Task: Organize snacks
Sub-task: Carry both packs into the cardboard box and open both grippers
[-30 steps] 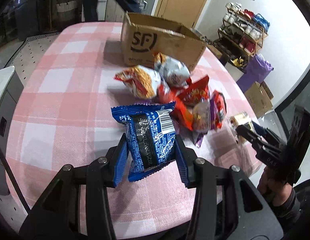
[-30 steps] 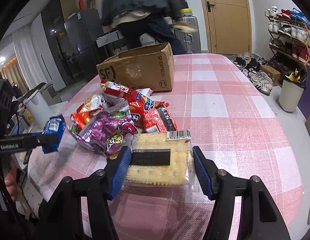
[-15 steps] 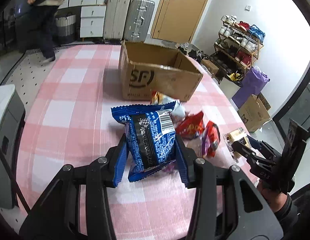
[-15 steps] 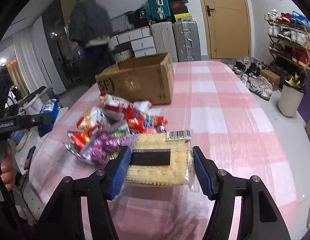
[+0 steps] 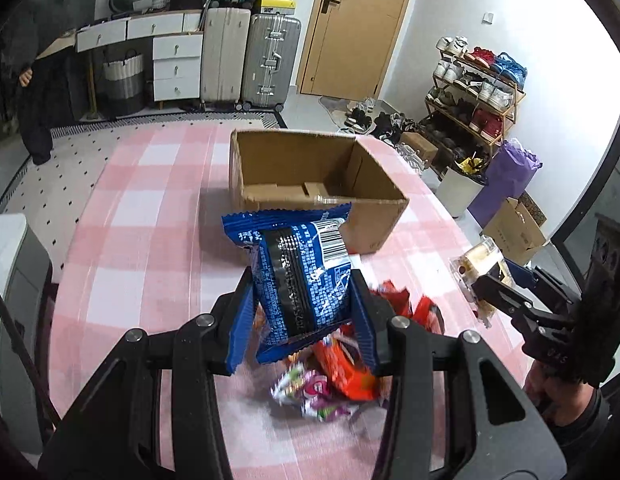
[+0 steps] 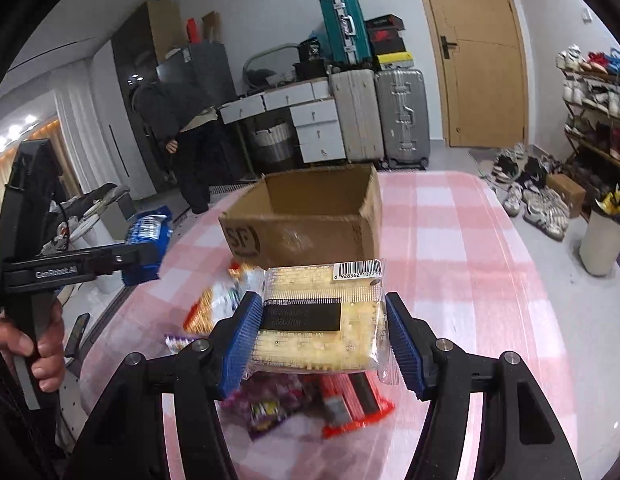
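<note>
My left gripper (image 5: 302, 320) is shut on a blue snack packet (image 5: 296, 272), held above the table. My right gripper (image 6: 320, 340) is shut on a clear-wrapped yellow cracker pack (image 6: 322, 320), which also shows at the right of the left wrist view as the cracker pack (image 5: 476, 260). An open cardboard box (image 5: 310, 176) stands ahead on the pink checked tablecloth (image 5: 130, 240), and its inside looks bare. A heap of loose snack bags (image 5: 342, 376) lies on the table beneath both grippers. From the right wrist view the left gripper (image 6: 150, 248) holds the blue packet (image 6: 148, 232) at the far left.
A person in dark clothes (image 6: 182, 128) stands beyond the table's far left corner. Suitcases (image 5: 250, 60) and white drawers (image 5: 176, 66) line the back wall. A shoe rack (image 5: 474, 92) and a bin (image 6: 602, 236) stand right of the table.
Both grippers have risen with their packs, so the box's inside now shows and the snack heap sits lower in view. The person has walked from behind the box to the left.
</note>
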`<state>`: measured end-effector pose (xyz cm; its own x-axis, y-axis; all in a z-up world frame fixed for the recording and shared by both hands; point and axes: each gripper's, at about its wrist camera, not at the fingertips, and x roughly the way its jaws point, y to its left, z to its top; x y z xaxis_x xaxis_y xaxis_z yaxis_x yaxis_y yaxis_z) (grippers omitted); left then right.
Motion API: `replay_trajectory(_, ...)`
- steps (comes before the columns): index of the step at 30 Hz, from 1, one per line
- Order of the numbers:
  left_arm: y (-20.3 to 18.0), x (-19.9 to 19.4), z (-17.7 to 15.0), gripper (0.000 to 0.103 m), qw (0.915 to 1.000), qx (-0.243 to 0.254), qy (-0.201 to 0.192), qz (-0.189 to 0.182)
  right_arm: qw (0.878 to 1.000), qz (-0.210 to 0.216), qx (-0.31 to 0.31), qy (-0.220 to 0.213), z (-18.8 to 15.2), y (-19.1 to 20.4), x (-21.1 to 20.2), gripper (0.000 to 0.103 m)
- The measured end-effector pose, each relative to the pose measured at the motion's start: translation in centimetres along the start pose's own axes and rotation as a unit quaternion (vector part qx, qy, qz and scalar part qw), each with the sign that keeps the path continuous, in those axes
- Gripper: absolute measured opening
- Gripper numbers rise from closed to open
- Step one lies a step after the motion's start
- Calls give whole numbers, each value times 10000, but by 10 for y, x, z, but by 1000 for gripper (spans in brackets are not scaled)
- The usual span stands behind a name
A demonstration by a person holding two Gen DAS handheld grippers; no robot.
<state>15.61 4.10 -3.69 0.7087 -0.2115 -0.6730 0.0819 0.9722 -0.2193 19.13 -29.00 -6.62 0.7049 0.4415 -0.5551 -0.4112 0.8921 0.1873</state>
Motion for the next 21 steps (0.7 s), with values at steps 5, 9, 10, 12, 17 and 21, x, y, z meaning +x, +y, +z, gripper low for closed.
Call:
replay_trajectory(5,1,5,25,41,10000,53,-23,14,9998,142,-145,-58,31,6,11,63)
replay_trajectory(9,3,12,48,41,9999,109,-45,44,9994,249,-213,-107,55,10,19,63)
replay_trajectory(10,3,14,55,41,9999,122,-52,35,9993,269,-236,-113,61,11,21,63)
replay_trajectory(12,4,19,69,41,9998,156,-61,81,9990,319,-297,-127,73,13,26,63)
replay_trajectory(17,3,33,105,41,9998,193,-61,77,9983,401,-391,-140,101,14,40,63)
replay_trajectory(21,5,53,131,41,9997,202,0,96,9981,448,-407,-133,123,11,55,63)
